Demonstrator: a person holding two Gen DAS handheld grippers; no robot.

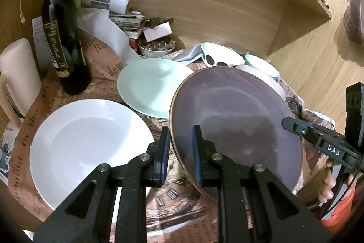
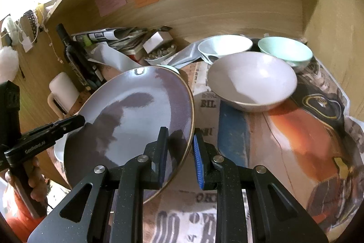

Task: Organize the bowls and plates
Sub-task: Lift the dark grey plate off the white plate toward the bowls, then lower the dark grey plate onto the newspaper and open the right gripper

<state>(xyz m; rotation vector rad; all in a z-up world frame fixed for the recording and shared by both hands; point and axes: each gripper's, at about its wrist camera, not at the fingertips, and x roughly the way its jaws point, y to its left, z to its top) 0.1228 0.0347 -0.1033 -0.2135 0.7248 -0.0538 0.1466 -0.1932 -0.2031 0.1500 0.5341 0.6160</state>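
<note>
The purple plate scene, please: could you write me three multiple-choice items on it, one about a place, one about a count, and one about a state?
1. Where is the white plate relative to the purple plate in the left wrist view?
A. To its left
B. Stacked on it
C. Inside a bowl

2. How many empty bowls stand on the right, near the cabinet wall?
A. One
B. Three
C. Five

3. How is the purple plate held?
A. Lying flat, untouched
B. Tilted, with tongs at both edges
C. Upside down on the bottle

Answers:
1 A, the white plate lies flat to the left.
2 B, a pale pink bowl, a white bowl and a mint bowl.
3 B, the left tongs and right tongs each straddle its rim.
</note>
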